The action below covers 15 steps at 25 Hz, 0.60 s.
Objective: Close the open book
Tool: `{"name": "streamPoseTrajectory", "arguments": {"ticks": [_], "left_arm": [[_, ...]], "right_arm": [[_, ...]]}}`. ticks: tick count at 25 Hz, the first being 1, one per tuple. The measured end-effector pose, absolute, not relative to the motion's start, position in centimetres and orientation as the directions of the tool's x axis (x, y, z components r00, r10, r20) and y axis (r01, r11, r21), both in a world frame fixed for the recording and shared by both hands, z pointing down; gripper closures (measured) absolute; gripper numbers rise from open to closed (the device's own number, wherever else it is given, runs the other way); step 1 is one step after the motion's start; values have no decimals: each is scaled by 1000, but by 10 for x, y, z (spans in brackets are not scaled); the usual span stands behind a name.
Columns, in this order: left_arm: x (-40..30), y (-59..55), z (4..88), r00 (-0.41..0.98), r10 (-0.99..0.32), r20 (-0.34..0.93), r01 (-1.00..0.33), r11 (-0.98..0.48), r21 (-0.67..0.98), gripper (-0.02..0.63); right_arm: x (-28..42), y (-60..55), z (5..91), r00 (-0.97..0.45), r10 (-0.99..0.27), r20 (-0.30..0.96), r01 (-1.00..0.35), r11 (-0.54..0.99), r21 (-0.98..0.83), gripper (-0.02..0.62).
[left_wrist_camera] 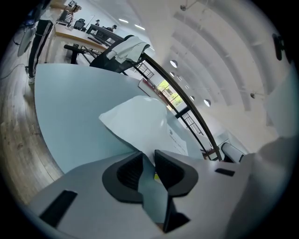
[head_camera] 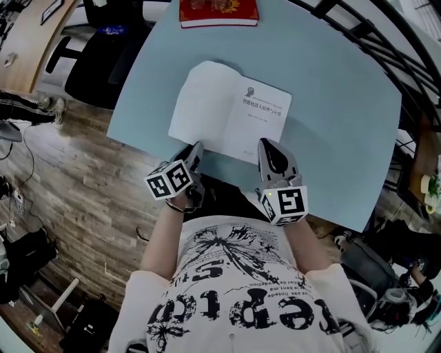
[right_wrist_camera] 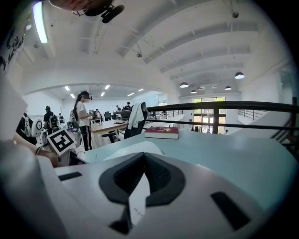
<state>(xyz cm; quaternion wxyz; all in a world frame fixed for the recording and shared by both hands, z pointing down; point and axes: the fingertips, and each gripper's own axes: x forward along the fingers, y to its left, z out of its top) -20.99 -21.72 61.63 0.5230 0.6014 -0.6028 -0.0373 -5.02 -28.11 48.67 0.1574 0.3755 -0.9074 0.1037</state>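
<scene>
The open white softcover book point(head_camera: 231, 110) lies flat near the middle of the pale blue rounded surface point(head_camera: 331, 138), spine running away from the person, blank page on the left and a lightly printed page on the right; a closed red hardcover book point(head_camera: 219, 12) sits well apart at the far edge. The left gripper point(head_camera: 195, 153) is at the book's near left corner with its jaws partly apart: the corner of the white page reaches their tips, but the pads do not look pressed on it. The right gripper point(head_camera: 267, 146) rests over the near edge of the right page with its jaws drawn together at the tips, only a sliver of printed paper showing through the slit behind them. The book looks light and thin, its leaves soft and prone to crease or tear if pinched hard, and the cover likely to slide on the smooth top. The better hold is probably the outer edge of one whole half, lifted and folded over the spine while the other gripper steadies the opposite side.
</scene>
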Motion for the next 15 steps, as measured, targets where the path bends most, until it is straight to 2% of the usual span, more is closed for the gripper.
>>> {"name": "streamPoseTrajectory", "arguments": {"ticks": [8, 15], "left_arm": [[-194, -215, 592, 275, -770, 576, -772, 180, 610, 568], [-155, -215, 574, 307, -756, 579, -883, 0, 469, 584]], "right_arm": [[-30, -275, 468, -635, -698, 329, -757, 648, -86, 586], [-5, -265, 454, -595, -749, 291, -793, 606, -62, 586]]}}
